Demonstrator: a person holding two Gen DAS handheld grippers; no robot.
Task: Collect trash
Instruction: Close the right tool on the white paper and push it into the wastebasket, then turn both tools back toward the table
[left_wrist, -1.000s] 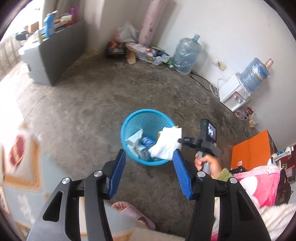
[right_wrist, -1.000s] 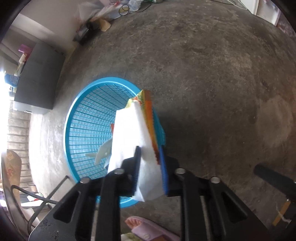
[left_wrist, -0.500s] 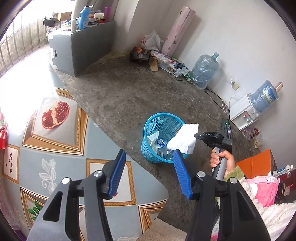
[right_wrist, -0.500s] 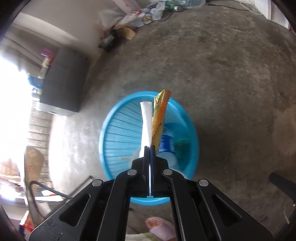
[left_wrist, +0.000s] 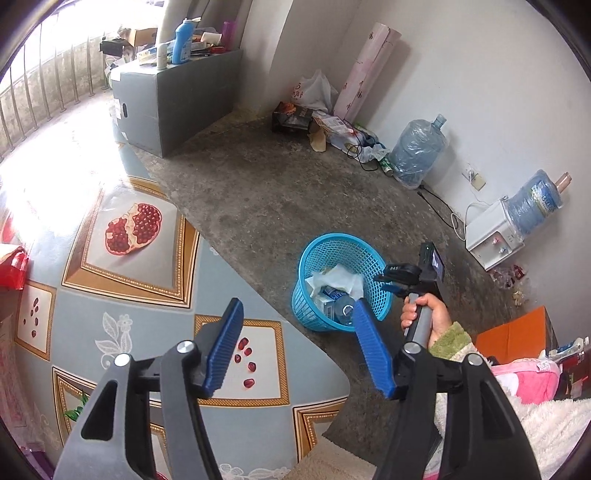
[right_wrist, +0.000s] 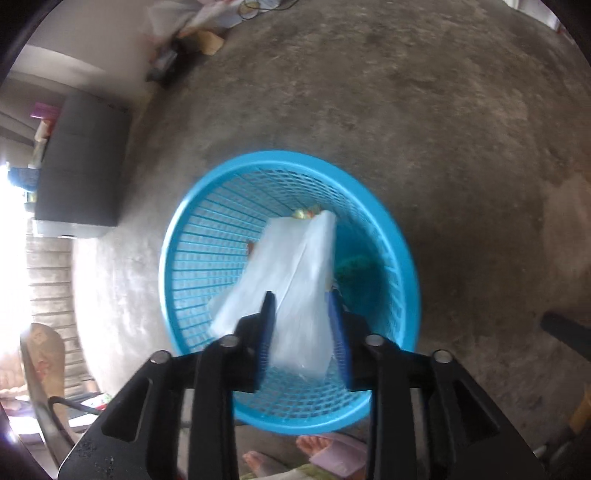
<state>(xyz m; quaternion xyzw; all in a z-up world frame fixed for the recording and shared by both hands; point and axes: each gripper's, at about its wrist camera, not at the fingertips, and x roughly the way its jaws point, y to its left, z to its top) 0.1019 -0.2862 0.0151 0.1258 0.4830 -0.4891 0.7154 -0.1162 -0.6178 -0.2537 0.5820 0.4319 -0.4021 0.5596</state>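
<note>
Hanging over the round blue mesh basket (right_wrist: 229, 236), the right tongs (right_wrist: 301, 325) are spreading their ridged blue pads; the soft white tissue (right_wrist: 295, 273), blurred, sits loose between them and drops into the basket with an orange-edged wrapper (right_wrist: 304, 213) peeking at its far end. Half a second ago the pads were clamped flat on both. The left tongs (left_wrist: 295, 345), empty and widening, hover above the glossy pomegranate-print counter (left_wrist: 122, 236), beside rough concrete floor (left_wrist: 280, 192)
</note>
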